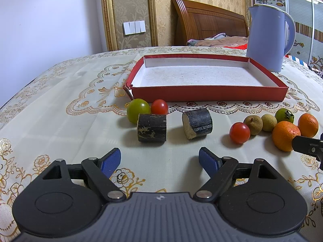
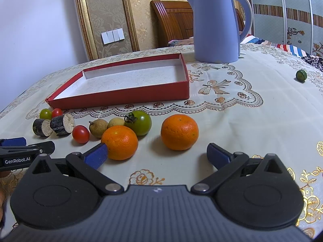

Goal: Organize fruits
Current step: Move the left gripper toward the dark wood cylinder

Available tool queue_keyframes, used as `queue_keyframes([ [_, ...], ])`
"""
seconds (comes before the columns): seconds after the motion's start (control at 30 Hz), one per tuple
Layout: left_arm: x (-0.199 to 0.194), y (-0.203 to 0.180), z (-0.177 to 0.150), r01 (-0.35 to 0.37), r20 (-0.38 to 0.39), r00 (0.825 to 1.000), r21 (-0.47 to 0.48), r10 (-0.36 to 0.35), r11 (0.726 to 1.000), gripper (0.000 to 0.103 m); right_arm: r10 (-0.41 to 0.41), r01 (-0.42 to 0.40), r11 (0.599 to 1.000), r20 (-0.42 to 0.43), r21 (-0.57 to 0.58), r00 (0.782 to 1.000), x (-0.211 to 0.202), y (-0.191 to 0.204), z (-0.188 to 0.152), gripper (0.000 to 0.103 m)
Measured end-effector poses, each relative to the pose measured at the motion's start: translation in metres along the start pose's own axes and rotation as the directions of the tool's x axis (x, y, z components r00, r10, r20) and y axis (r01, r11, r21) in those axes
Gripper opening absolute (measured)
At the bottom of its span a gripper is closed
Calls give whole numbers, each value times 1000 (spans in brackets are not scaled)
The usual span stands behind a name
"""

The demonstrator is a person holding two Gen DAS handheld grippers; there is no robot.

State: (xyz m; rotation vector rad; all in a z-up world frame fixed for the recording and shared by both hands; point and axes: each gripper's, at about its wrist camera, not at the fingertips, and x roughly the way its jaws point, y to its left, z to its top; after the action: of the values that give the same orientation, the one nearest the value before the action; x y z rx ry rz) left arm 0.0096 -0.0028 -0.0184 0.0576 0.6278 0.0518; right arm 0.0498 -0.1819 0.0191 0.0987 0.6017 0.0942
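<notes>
Fruit [image 2: 119, 142] lies outside the red tray [image 1: 210, 95] (bare inside); both tools [image 1: 159, 162] [image 2: 157, 155] gape.

Blue kettle [image 2: 216, 26], wooden headboard [image 1: 210, 22]

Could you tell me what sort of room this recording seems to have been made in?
Most likely a bedroom in a home: a wooden headboard with bedding stands behind the table, a patterned wardrobe lines the wall, and an electric kettle sits on the embroidered tablecloth.
</notes>
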Motion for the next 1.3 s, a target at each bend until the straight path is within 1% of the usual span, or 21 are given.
queue_keyframes([
  [0.27, 0, 6, -1, 20, 1, 1000, -24, -20, 1000, 85, 1, -1, 1000, 0, 1, 1000, 0, 0, 0, 103],
  [0.43, 0, 14, 0, 16, 5, 1000, -74, -15, 997, 85, 7, -7, 1000, 2, 8, 1000, 0, -1, -1, 103],
  [0.53, 3, 14, 3, 5, -12, 1000, -87, -6, 996, 85, 11, -11, 1000, 1, 13, 1000, 0, -1, -1, 103],
  [0.63, 5, 10, 5, -5, -18, 1000, -65, 4, 998, 85, 15, -15, 1000, 1, 18, 1000, -1, -2, 0, 103],
  [0.7, 6, 9, 6, 7, -19, 1000, -56, -9, 998, 85, 18, -18, 1000, 2, 21, 1000, -1, -3, 0, 103],
  [0.83, 10, 11, 12, 16, -43, 999, -71, -19, 997, 85, 20, -21, 999, 3, 25, 1000, -1, -3, 0, 103],
  [0.9, 11, 14, 15, 19, -41, 999, -63, -22, 998, 85, 21, -21, 999, 3, 26, 1000, -1, -4, 0, 103],
  [0.97, 12, 15, 17, 4, -41, 999, -55, -6, 998, 85, 21, -21, 999, 3, 26, 1000, -1, -3, 0, 103],
  [1.13, 20, 20, 18, -9, -55, 998, -47, 7, 999, 85, 21, -21, 999, 3, 25, 1000, -1, -3, 0, 103],
  [1.3, 24, 22, 20, 2, -41, 999, -60, -5, 998, 84, 21, -21, 999, 4, 25, 1000, -1, -3, -1, 103],
])
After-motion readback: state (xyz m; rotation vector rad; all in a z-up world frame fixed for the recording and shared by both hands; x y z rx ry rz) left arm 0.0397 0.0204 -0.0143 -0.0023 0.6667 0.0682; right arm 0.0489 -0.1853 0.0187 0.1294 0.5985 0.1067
